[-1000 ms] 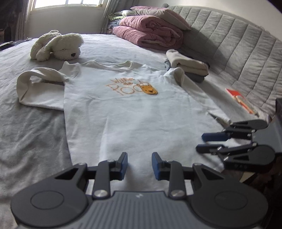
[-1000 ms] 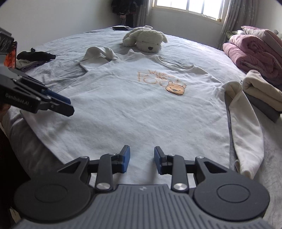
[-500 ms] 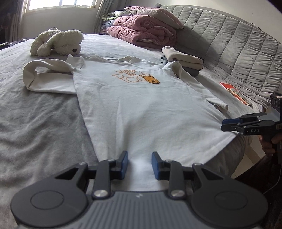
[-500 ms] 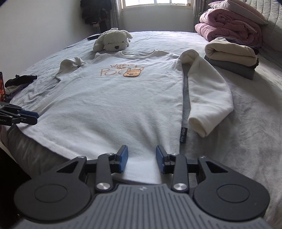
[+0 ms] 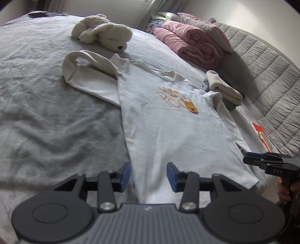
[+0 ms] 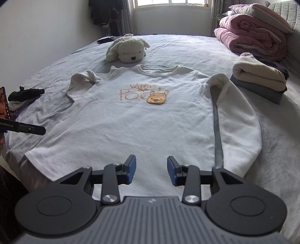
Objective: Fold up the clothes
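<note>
Now both tongs, left and right, widening, ungripped above the sweatshirt hem, clear bedspread alongside.

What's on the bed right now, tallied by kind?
White sweatshirt, laid flat: 1
Plush dog: 1
Rolled pink quilt: 1
Pillow on the quilt: 1
Folded garments in a stack, cream top on grey one: 2
Loose dark clothes at the bed's edge: 1 pile
Total: 7

White sweatshirt with orange lettering, grey bedspread, pink quilt, cream plush dog.
</note>
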Tool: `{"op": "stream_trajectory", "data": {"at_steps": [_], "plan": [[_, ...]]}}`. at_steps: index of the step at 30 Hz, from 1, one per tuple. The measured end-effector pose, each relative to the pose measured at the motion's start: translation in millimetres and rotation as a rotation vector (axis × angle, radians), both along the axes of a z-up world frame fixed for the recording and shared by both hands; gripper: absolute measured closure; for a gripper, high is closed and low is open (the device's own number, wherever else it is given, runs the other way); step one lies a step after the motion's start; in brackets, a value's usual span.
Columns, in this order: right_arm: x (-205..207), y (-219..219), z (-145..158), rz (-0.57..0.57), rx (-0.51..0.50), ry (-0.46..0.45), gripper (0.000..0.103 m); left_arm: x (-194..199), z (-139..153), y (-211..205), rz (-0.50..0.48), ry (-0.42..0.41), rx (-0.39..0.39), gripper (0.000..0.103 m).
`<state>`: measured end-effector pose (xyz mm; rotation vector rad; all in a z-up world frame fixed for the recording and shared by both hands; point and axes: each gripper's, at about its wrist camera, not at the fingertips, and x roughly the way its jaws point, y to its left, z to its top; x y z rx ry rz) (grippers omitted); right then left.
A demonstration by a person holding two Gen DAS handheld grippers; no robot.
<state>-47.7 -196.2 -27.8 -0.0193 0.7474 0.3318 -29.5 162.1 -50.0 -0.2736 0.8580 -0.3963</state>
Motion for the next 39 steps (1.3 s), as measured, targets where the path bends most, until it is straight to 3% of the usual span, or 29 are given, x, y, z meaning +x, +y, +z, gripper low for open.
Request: {"op": "stream_trajectory", "data": {"at_steps": [7, 14, 20, 24, 27, 30, 31, 35, 39], "plan": [[37, 43, 23, 0.078, 0.013, -0.040, 0.061, 40, 6, 6, 0.136, 0.068, 0.023, 0.053], [77, 73, 14, 0.104, 0.065, -0.024, 0.060, 82, -3, 10, 0.271, 0.102, 0.021, 0.052], [108, 76, -19, 0.032, 0.090, 0.115, 0.060, 98, -18, 18, 0.387, 0.047, -0.038, 0.053], [122, 81, -23, 0.040, 0.090, 0.133, 0.060, 114, -19, 14, 0.444, 0.013, -0.017, 0.055], [131, 86, -26, 0.048, 0.081, 0.142, 0.060, 125, -21, 13, 0.493, -0.010, 0.003, 0.063], [138, 91, -28, 0.067, 0.064, 0.148, 0.060, 135, -20, 14, 0.523, -0.022, 0.089, 0.095], [140, 92, -29, 0.075, 0.047, 0.143, 0.060, 138, -19, 17, 0.531, -0.021, 0.092, 0.098], [143, 91, -30, 0.109, 0.002, 0.130, 0.059, 147, -14, 27, 0.558, -0.030, 0.118, 0.100], [149, 81, -32, 0.081, 0.037, 0.156, 0.058, 153, -2, 30, 0.592, -0.112, 0.265, 0.101]]}}
